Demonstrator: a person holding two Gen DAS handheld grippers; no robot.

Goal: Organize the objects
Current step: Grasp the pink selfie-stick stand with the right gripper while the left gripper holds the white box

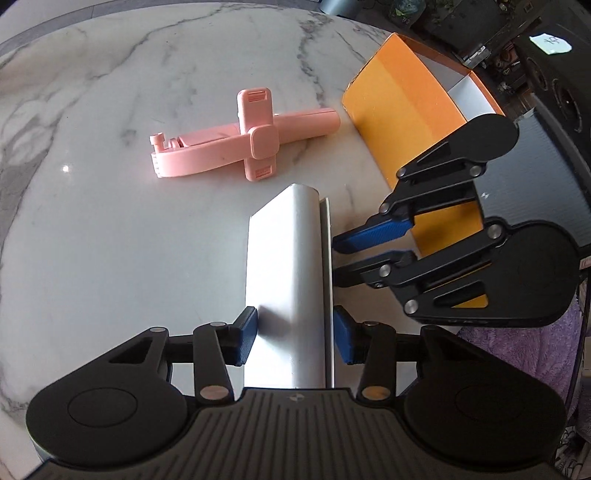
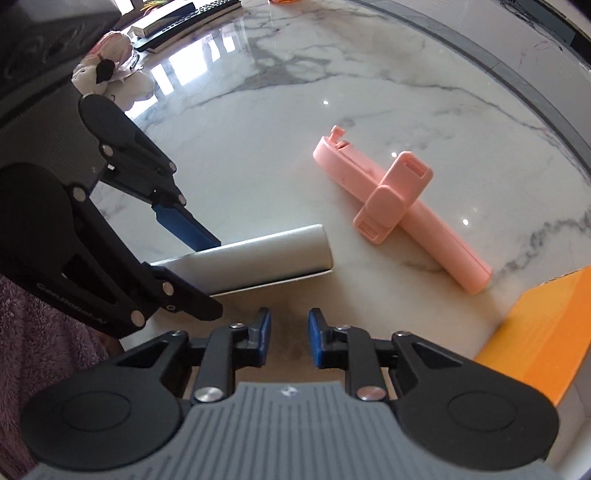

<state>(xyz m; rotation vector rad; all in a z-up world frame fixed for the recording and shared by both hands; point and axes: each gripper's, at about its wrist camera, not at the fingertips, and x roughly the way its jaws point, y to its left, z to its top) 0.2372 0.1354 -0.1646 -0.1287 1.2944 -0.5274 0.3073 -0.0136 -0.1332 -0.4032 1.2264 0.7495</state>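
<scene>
A flat white device (image 1: 284,280) lies between the blue pads of my left gripper (image 1: 293,338), which is shut on its near end. It also shows in the right wrist view (image 2: 258,258), with the left gripper (image 2: 195,266) around it. A pink folding phone holder (image 1: 236,138) lies on the marble table beyond it, also visible in the right wrist view (image 2: 399,206). My right gripper (image 2: 290,341) is open and empty, low over the table beside the white device. It shows in the left wrist view (image 1: 341,258) at the right, in front of an orange box (image 1: 402,110).
The orange box (image 2: 543,325) stands open at the table's right side. A plush toy (image 2: 110,74) and a keyboard (image 2: 184,18) lie at the far left edge. Dark speakers (image 1: 554,92) stand beyond the table. Purple fleece (image 1: 517,350) is beside the grippers.
</scene>
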